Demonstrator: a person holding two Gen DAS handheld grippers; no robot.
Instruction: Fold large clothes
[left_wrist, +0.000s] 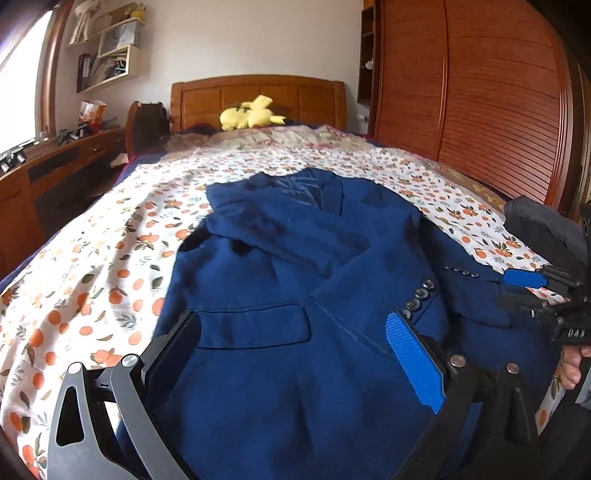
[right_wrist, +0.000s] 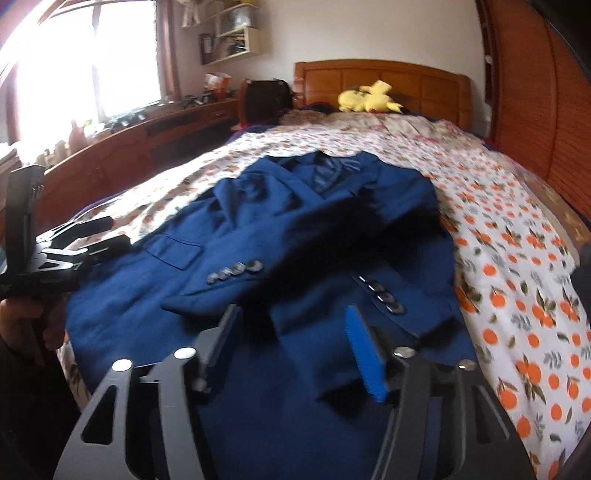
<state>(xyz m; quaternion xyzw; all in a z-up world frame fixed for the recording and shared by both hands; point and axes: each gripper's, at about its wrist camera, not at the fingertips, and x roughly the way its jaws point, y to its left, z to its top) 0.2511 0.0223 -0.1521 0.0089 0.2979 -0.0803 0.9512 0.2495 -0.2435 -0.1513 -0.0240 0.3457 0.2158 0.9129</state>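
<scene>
Blue jacket (left_wrist: 295, 295) spread on floral bedspread (left_wrist: 92, 277), sleeves seemingly crossed, left gripper (left_wrist: 295, 332) and right gripper (right_wrist: 291, 328) both released above it

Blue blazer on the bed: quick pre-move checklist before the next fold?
1. Blue blazer lying flat on the floral sheet: ok.
2. Both sleeves folded across the front, cuff buttons showing: ok.
3. Left hand-held gripper open, nothing between its fingers: ok.
4. Right hand-held gripper open, no cloth pinched: ok.
5. Hem edge nearest the grippers: cannot tell, out of frame.
6. Yellow plush toy well away from the blazer: ok.
</scene>
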